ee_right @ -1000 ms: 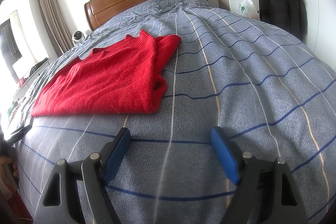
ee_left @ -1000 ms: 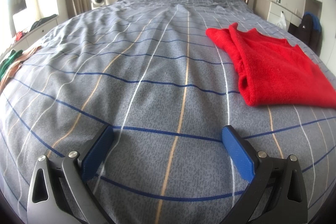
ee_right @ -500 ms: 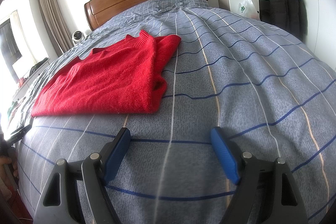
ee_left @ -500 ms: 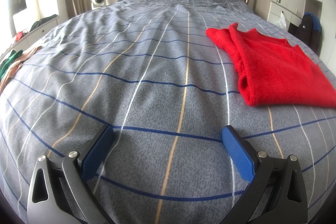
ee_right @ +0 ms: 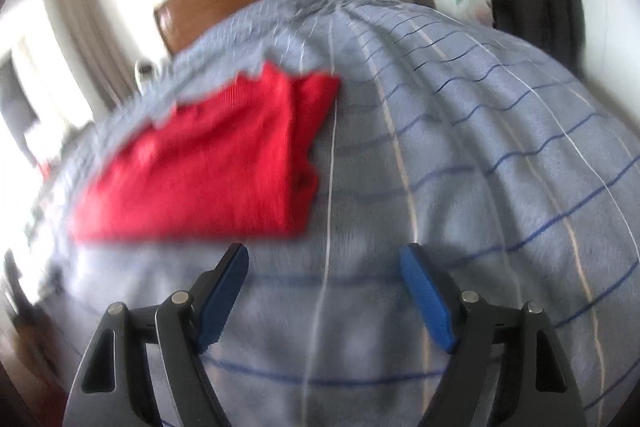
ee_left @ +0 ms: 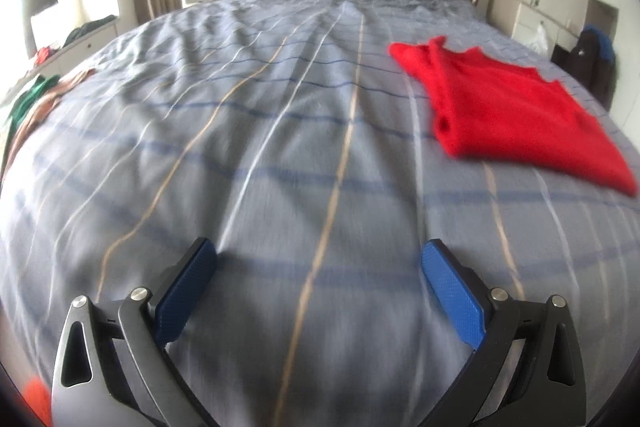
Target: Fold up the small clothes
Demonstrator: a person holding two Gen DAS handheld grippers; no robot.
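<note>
Meanwhile, a folded red sweater (ee_left: pixel 516 115) lies on the striped grey bedspread (ee_left: pixel 280 131), ahead and to the right of the left tongs (ee_left: pixel 319 259) and ahead-left of the right tongs (ee_right: pixel 324 263). Both tongs hang over bare cover, spread wide, nothing between them. No lettering is readable; both views are blurred.

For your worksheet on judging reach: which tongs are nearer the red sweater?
Right. The right tongs hover open just short of the red sweater; from the left tongs, also open, it lies farther off, to the right.
</note>
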